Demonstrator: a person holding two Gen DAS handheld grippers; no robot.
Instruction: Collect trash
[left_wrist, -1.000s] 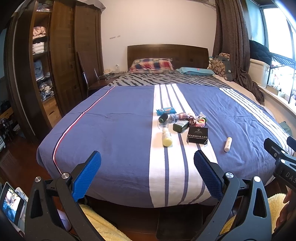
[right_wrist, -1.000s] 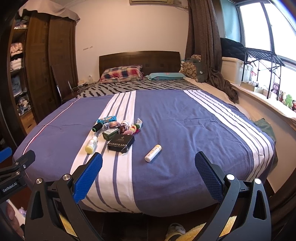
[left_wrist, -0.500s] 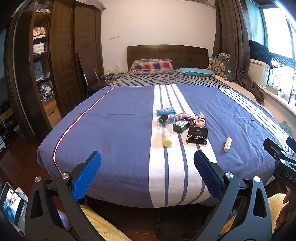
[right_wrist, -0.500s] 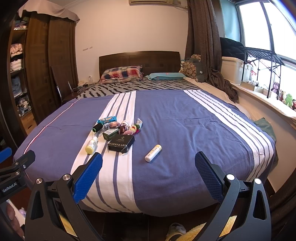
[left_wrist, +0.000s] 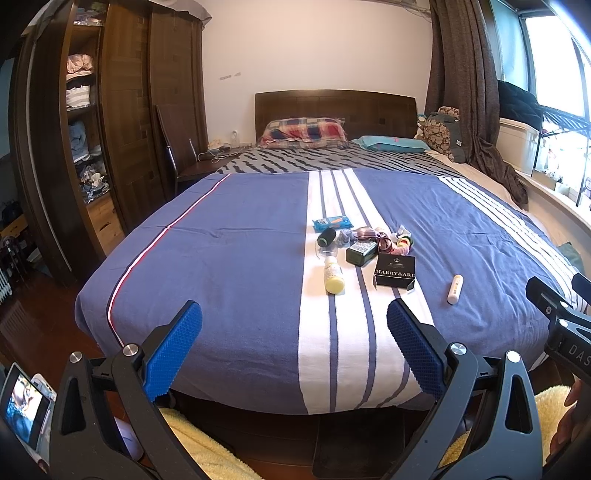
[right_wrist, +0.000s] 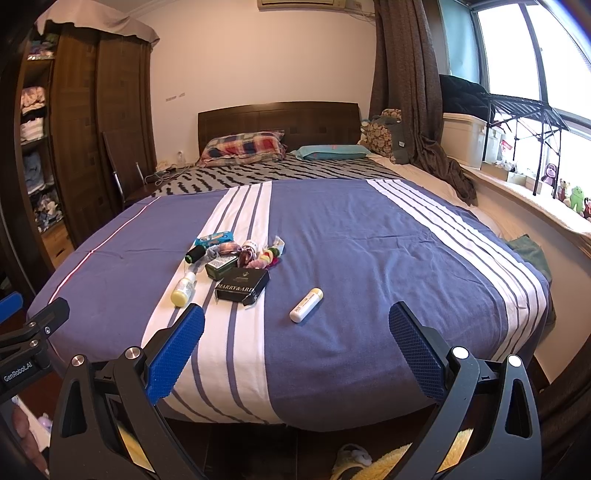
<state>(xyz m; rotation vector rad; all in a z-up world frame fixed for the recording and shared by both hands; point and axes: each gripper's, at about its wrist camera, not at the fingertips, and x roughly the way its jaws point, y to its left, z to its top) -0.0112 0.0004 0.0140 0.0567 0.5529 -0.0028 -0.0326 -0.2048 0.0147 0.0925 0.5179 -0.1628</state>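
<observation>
The trash lies in a small heap on the white stripe of my bed's blue cover (left_wrist: 229, 266): a black box (left_wrist: 394, 272) printed MARRY&ARD, with a dark green box (left_wrist: 361, 252) just behind it and a pale yellow bottle (left_wrist: 333, 275) lying on its side to the left. Farther back sit a dark spool (left_wrist: 326, 236), a blue packet (left_wrist: 332, 223) and a tangle of coloured wrappers (left_wrist: 384, 240) that I cannot tell apart. A white tube (right_wrist: 306, 305) lies alone on the blue cloth, a little to the right of the black box. My left gripper (left_wrist: 294, 347) hangs above the foot of the bed with its blue pads spread wide, holding nothing. My right gripper (right_wrist: 296, 350) is likewise spread wide and bare, the white tube lying ahead between its fingers. Beyond the heap are a plaid pillow (left_wrist: 304, 133), a dark headboard (left_wrist: 334, 107) and a wooden wardrobe (left_wrist: 122, 122) at the left.
</observation>
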